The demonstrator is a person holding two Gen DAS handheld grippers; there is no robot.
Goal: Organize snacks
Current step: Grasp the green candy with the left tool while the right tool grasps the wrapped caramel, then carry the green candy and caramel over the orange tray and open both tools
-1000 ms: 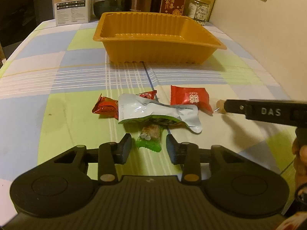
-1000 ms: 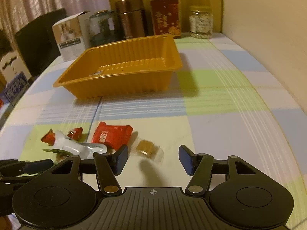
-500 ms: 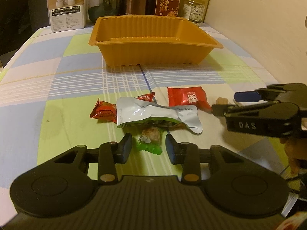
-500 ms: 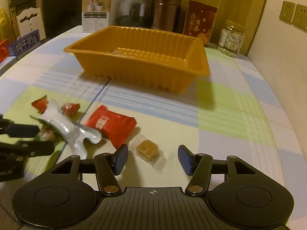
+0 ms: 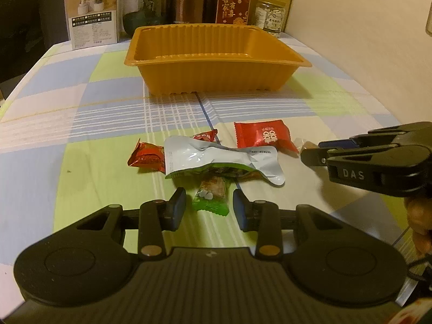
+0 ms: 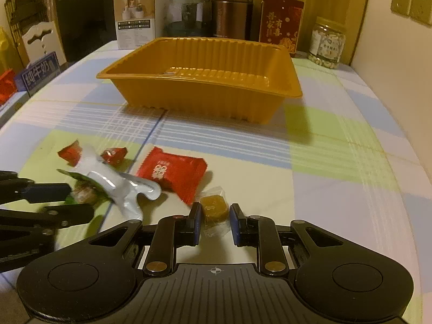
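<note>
An orange tray (image 5: 216,81) stands empty at the far middle of the checked tablecloth. In front of it lie a silver pouch (image 5: 216,156), a red packet (image 5: 263,136) and two small red candies (image 5: 147,158). My left gripper (image 5: 209,205) is open, with a green-wrapped candy (image 5: 212,201) lying between its pads, untouched. My right gripper (image 6: 215,216) is shut on an amber candy (image 6: 214,207) in a clear wrapper, just right of the red packet (image 6: 172,172). In the left wrist view the right gripper (image 5: 311,149) comes in from the right.
A white box (image 5: 93,13), a glass jar (image 5: 144,5), a brown canister (image 5: 187,0), a red carton (image 5: 233,2) and a nut jar (image 5: 270,16) line the back edge. A wall runs along the right. A hand (image 5: 418,216) holds the right gripper.
The right gripper rolled level and its jaws closed onto the amber candy. The left gripper kept its place over the green candy.
</note>
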